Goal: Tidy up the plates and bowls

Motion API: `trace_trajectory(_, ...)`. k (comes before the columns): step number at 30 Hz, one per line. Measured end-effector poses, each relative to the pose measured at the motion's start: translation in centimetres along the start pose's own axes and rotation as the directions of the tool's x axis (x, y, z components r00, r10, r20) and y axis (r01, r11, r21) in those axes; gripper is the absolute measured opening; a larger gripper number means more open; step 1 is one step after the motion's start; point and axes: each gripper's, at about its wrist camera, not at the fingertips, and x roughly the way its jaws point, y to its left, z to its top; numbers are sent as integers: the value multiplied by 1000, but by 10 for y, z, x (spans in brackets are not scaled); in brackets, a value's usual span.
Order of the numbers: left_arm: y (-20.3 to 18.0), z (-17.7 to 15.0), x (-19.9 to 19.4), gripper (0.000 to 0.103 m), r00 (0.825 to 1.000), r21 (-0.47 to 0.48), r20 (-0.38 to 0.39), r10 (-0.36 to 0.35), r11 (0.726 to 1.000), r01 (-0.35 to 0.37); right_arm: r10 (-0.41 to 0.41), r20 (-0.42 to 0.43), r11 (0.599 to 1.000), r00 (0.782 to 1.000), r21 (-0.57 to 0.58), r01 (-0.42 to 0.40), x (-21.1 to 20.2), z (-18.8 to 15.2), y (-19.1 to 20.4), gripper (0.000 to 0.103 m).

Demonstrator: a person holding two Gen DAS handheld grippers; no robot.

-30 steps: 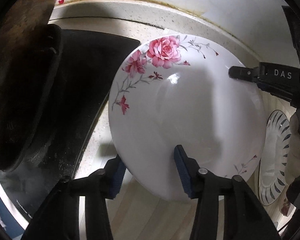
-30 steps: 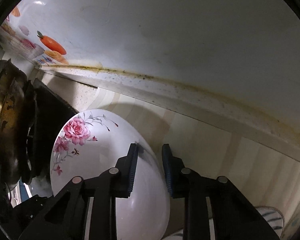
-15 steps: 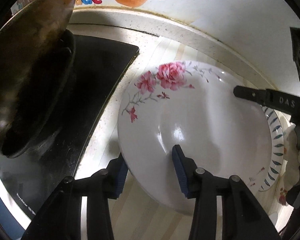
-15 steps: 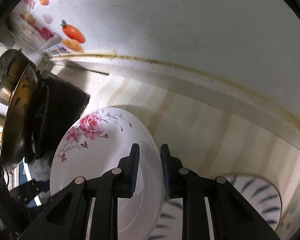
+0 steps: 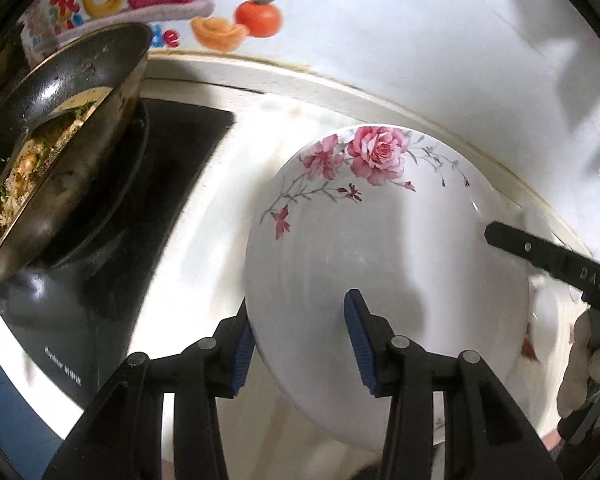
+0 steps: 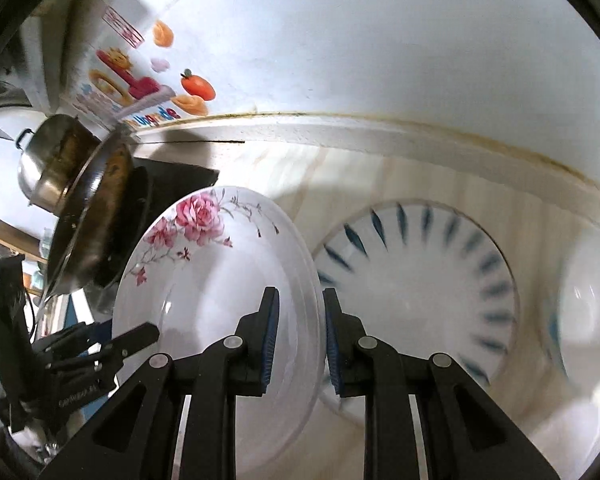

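Rose plate (image 5: 380, 264): being carried tilted, left gripper (image 5: 304, 348) and right gripper (image 6: 298, 340) fingers clamping opposite rims for balance, lower centre.

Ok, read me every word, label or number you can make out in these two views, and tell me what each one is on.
"DAS": on the black finger of the right gripper, seen from the left wrist.
"...de" in blue and red letters: on the wall sticker; the rest is cut off.
Large colourful characters higher on that sticker: blurred, not readable.
Small white print on the black stove top: too small to read.
Embossed text on the left gripper: not legible.
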Motion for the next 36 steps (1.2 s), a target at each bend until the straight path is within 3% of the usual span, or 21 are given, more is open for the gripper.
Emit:
trace_trajectory(9, -65, -51, -30, 40, 999, 124, -20, -43, 991, 45, -27, 35, 994, 999, 109, 23, -90, -97, -35, 24)
trace_trajectory(17, -117, -103, -24, 40, 992, 231, -111, -67, 969, 91, -57, 34, 979, 998, 200, 49, -141, -191, -72, 24)
trace_trajectory(27, -159, -158, 3, 40, 973, 333, -233, -9, 939, 89, -73, -34, 943, 997, 324, 80, -141, -281, -121, 24)
trace_trajectory(36, -184, -179, 26, 40, 960, 395, -274, 57, 917, 59, -86, -61, 929, 994, 354, 102, -130, -297, -151, 24)
